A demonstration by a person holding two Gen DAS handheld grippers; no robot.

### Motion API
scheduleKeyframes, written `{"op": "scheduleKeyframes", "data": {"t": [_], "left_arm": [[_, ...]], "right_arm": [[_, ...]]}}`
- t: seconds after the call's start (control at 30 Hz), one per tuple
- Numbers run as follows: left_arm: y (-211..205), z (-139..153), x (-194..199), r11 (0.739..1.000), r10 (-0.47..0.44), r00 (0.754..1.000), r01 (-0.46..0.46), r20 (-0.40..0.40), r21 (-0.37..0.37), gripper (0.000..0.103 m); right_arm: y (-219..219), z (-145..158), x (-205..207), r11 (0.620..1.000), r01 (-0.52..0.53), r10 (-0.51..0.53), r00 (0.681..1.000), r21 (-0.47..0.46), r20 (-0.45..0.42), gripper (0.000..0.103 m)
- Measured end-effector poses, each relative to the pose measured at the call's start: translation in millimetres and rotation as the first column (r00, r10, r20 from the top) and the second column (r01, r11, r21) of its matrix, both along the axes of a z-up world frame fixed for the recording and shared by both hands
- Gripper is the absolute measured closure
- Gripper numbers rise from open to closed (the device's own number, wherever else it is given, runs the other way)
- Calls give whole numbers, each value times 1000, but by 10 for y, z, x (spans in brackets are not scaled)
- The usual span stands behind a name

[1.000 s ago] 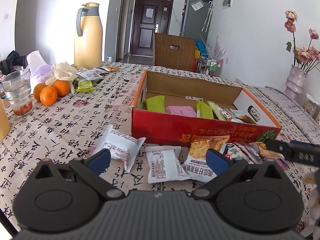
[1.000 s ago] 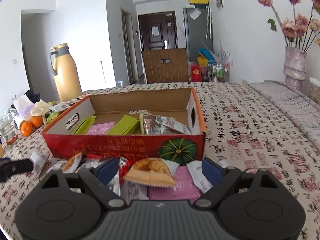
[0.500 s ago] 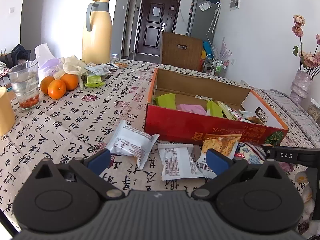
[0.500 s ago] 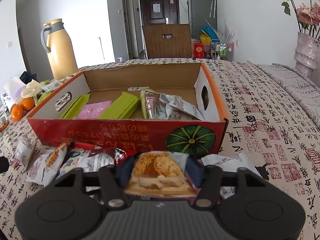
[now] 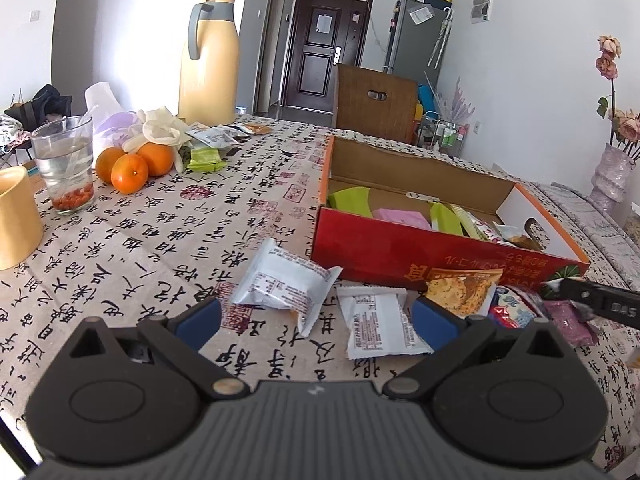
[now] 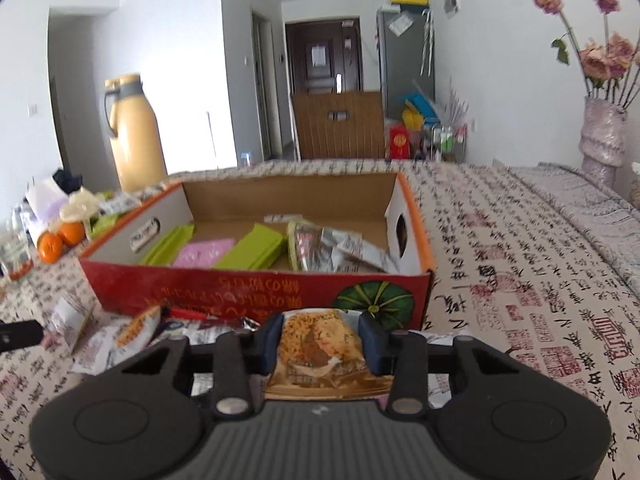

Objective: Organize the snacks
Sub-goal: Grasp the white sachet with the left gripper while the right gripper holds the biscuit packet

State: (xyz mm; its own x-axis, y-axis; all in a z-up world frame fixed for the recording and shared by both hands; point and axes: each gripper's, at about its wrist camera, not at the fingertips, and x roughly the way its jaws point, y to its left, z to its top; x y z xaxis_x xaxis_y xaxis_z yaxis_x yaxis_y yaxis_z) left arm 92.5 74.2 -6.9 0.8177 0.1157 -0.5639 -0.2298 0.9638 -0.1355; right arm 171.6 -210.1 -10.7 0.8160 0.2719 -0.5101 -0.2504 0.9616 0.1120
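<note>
A red cardboard box (image 5: 400,254) (image 6: 256,290) holds green, pink and foil snack packs. My right gripper (image 6: 320,342) is shut on an orange cracker packet (image 6: 318,350), lifted just in front of the box's near wall. My left gripper (image 5: 316,320) is open and empty, hovering over two white snack packets (image 5: 286,282) (image 5: 380,328) on the tablecloth. More loose packets (image 5: 464,290) (image 6: 136,326) lie along the box's front. The right gripper's finger (image 5: 596,300) shows at the right edge of the left wrist view.
A yellow thermos (image 5: 208,60), oranges (image 5: 130,166), a glass (image 5: 64,170), a yellow cup (image 5: 16,220) and more packets (image 5: 206,158) stand at the table's left. A flower vase (image 6: 602,136) stands at the far right. A wooden chair (image 6: 340,124) is behind the table.
My right gripper closed on the orange cracker packet and lifted it, rising above the pile. My left gripper rose and drew back a little, staying open.
</note>
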Motion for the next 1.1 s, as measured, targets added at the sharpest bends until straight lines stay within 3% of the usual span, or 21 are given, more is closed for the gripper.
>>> {"op": "scheduleKeyframes", "data": {"t": [0.37, 0.63, 0.8, 0.9, 1.03, 1.1], "left_arm": [[73, -32, 173, 998, 4, 1000, -2, -30, 62, 0], [186, -197, 656, 984, -2, 992, 25, -129, 176, 0], [240, -360, 837, 986, -1, 982, 32, -187, 161, 0], [240, -415, 852, 989, -14, 981, 43, -194, 145, 11], [263, -404, 839, 992, -27, 983, 49, -179, 117, 41], [253, -387, 821, 992, -46, 984, 65, -172, 107, 45]], "right_arm": [[-176, 58, -204, 999, 35, -37, 998, 31, 51, 63], [-234, 46, -221, 997, 54, -57, 997, 49, 52, 63], [-253, 32, -224, 996, 64, -67, 997, 55, 51, 63], [-267, 27, -222, 996, 68, -71, 996, 57, 50, 63], [-285, 6, -219, 995, 71, -74, 996, 63, 47, 63], [-287, -6, -219, 995, 71, -74, 996, 67, 45, 63]]}}
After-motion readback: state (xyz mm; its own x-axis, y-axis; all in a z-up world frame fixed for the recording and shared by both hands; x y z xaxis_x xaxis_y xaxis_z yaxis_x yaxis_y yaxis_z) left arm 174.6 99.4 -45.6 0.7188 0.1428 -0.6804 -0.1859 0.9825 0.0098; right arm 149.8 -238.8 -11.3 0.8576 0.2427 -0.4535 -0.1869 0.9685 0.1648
